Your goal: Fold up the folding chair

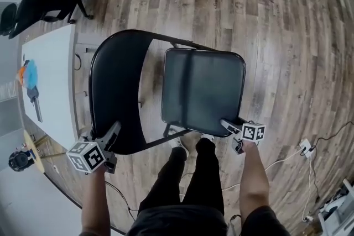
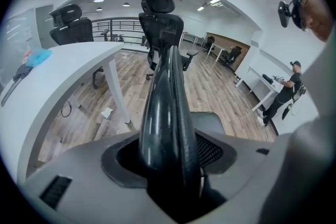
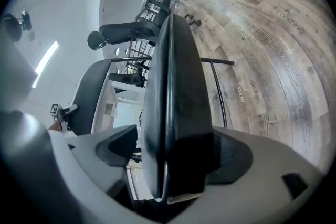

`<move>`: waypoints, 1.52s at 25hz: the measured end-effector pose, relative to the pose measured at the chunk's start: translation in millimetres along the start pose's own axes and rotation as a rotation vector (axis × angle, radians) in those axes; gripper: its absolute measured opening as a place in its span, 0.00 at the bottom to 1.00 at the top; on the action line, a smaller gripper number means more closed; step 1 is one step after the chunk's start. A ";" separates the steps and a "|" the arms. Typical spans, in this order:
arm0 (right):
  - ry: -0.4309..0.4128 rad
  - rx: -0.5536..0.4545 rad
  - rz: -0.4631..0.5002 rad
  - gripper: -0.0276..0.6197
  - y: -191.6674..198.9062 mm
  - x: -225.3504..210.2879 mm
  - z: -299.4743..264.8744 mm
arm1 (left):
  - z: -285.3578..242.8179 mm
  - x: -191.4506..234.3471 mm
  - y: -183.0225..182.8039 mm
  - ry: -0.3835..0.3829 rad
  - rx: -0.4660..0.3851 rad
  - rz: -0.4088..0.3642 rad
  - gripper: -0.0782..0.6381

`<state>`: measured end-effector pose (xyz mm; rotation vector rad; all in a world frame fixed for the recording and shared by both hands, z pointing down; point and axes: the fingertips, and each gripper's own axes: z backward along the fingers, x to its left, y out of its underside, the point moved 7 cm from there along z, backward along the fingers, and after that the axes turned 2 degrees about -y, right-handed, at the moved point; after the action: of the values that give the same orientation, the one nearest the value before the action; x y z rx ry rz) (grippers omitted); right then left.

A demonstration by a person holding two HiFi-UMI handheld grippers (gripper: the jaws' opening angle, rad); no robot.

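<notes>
A black folding chair stands open on the wood floor, seen from above in the head view. Its curved backrest (image 1: 113,80) is on the left and its padded seat (image 1: 202,88) on the right. My left gripper (image 1: 114,134) is shut on the backrest's near edge. In the left gripper view the backrest (image 2: 168,107) runs upright between the jaws of that gripper (image 2: 170,165). My right gripper (image 1: 228,125) is shut on the seat's near right corner. In the right gripper view the seat (image 3: 173,97) stands edge-on, filling the gap of that gripper (image 3: 173,162).
A white table (image 1: 50,80) with a blue and orange thing (image 1: 29,72) stands close on the left. Black office chairs (image 1: 44,0) are at the back left. A power strip (image 1: 306,146) with cables lies on the floor at right. My legs (image 1: 188,174) are just behind the chair.
</notes>
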<state>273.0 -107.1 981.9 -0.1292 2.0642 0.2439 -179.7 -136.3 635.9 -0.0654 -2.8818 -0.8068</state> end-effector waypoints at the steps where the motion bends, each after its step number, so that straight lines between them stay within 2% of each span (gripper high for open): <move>1: -0.005 -0.002 0.001 0.68 -0.3 8.7 0.9 | 5.7 -3.2 -2.2 0.002 -0.005 -0.004 0.48; 5: -0.020 -0.006 0.004 0.68 0.5 37.8 4.7 | 25.4 -16.1 -11.1 0.012 -0.016 -0.022 0.46; 9: -0.046 -0.010 -0.007 0.68 2.0 79.7 4.3 | 44.9 -21.4 -20.7 0.059 -0.040 -0.019 0.44; 13: -0.056 -0.007 0.003 0.68 2.9 120.5 0.9 | 67.3 -24.5 -28.9 0.113 -0.081 -0.020 0.29; 18: -0.070 -0.012 0.015 0.68 6.6 173.8 -6.7 | 91.5 -25.2 -35.4 0.152 -0.120 -0.049 0.23; 22: -0.119 -0.015 0.022 0.68 6.1 229.1 -19.4 | 111.9 -13.8 -47.5 0.143 -0.122 -0.056 0.23; 26: -0.167 -0.025 0.027 0.68 13.3 284.9 -34.8 | 133.2 3.7 -55.8 0.156 -0.120 -0.030 0.23; 32: -0.278 -0.053 0.052 0.68 24.1 370.0 -74.2 | 162.6 31.6 -67.2 0.289 -0.186 0.053 0.28; 38: -0.367 -0.024 0.044 0.68 35.4 431.6 -116.1 | 181.7 51.7 -72.2 0.303 -0.194 0.059 0.30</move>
<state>-41.8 -94.5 662.9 -0.0486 1.7009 0.2969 -260.4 -103.5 453.4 -0.0451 -2.5025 -0.9881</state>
